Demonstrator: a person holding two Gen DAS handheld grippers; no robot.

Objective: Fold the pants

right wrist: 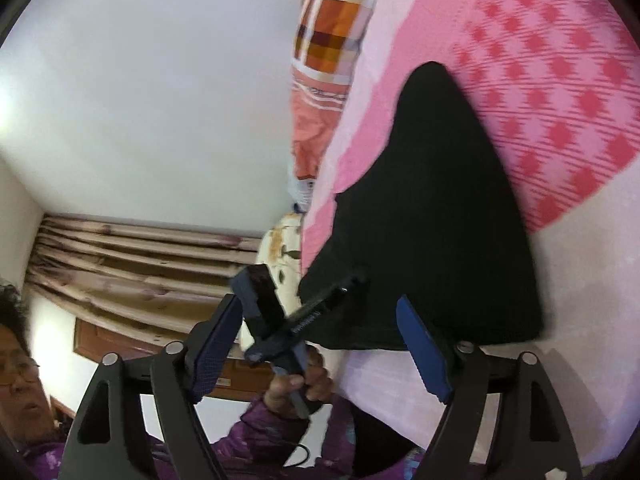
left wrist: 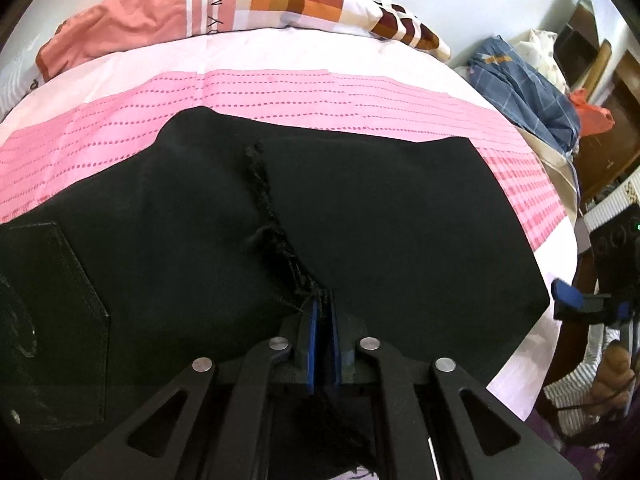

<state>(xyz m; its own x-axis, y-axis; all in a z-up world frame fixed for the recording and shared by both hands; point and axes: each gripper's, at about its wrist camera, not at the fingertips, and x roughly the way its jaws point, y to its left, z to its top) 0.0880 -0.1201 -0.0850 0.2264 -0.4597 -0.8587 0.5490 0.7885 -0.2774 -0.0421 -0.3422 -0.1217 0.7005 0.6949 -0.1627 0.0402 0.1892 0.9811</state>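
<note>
Black pants (left wrist: 360, 208) lie spread on a pink bedsheet (left wrist: 280, 92), with a back pocket (left wrist: 52, 312) at the left and a frayed seam running down the middle. My left gripper (left wrist: 323, 308) is shut on the pants at the near end of that seam. My right gripper (right wrist: 320, 344) is open and empty, rolled sideways off the bed's right side; it shows at the right edge of the left wrist view (left wrist: 576, 300). In the right wrist view the pants (right wrist: 432, 220) lie beyond it, and the left gripper's body (right wrist: 304, 320) shows with the person's hand.
A patterned pillow (left wrist: 248, 0) lies at the head of the bed. A blue checked cloth (left wrist: 524, 88) and orange item sit on furniture at the right. The bed's edge (left wrist: 532, 368) runs near right. The person (right wrist: 16, 376), curtains (right wrist: 140, 260) and a wall show behind.
</note>
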